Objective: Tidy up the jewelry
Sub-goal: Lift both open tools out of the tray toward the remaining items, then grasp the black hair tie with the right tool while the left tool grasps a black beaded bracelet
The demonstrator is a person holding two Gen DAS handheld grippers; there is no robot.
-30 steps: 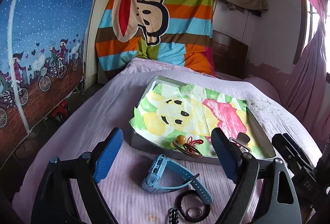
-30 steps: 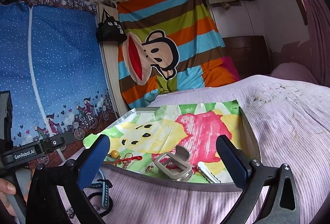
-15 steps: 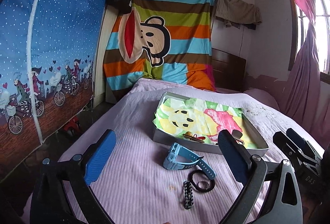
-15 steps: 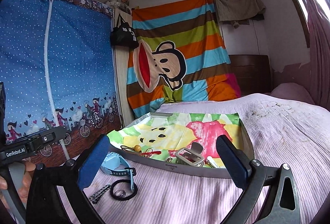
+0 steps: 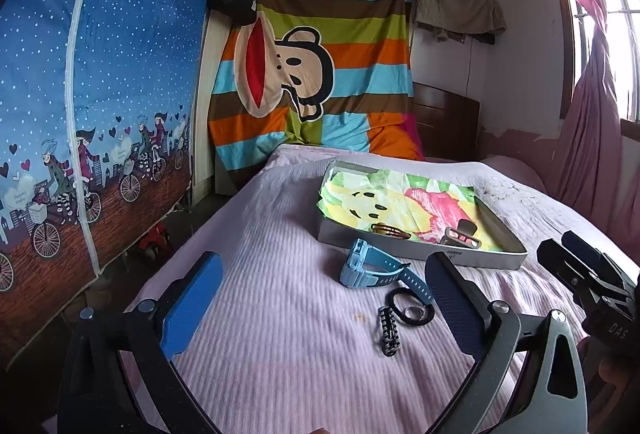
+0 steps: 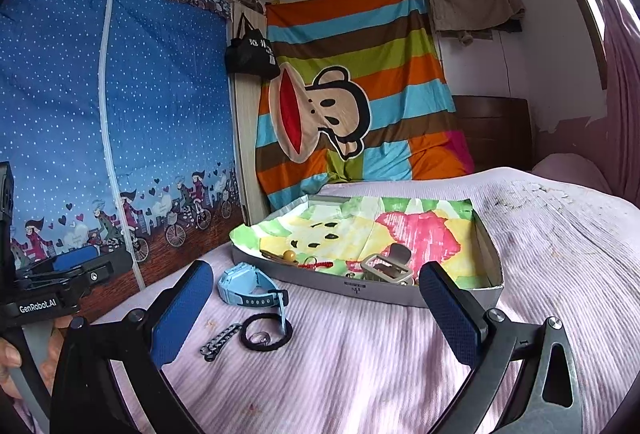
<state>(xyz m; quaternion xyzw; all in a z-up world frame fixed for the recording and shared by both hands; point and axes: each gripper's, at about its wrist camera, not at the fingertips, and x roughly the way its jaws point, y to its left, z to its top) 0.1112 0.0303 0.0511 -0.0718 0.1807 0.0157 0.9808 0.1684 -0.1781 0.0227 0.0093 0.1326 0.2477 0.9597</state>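
A shallow grey tray (image 6: 384,292) sits on the pink bedspread (image 6: 400,366), lined with a bright cartoon cloth (image 6: 360,230). It appears to serve as the collecting place. Already inside, near its front wall, lie a beaded red cord (image 6: 308,261) and a beige hair claw (image 6: 386,268); a thin brown hoop (image 5: 390,230) shows there in the left view.

Three pieces lie on the bedspread, just in front of the tray and apart from it: a light blue watch (image 6: 250,284), a black hair tie (image 6: 266,332) with a small clear ring inside its loop, and a dark linked bracelet (image 6: 222,340) beside the tie. Their grouping outside the tray suggests they are the items not yet sorted.

The left gripper (image 5: 320,310) is wide open and holds nothing; its blue pads touch no item, and it hangs above the bedspread short of the watch. The right gripper (image 6: 316,310) is likewise spread fully, empty, and clear of everything, pointed toward the tray's front wall. Both tools sit back from the work. In my judgement either could take the watch next, it being nearest and bulkiest.
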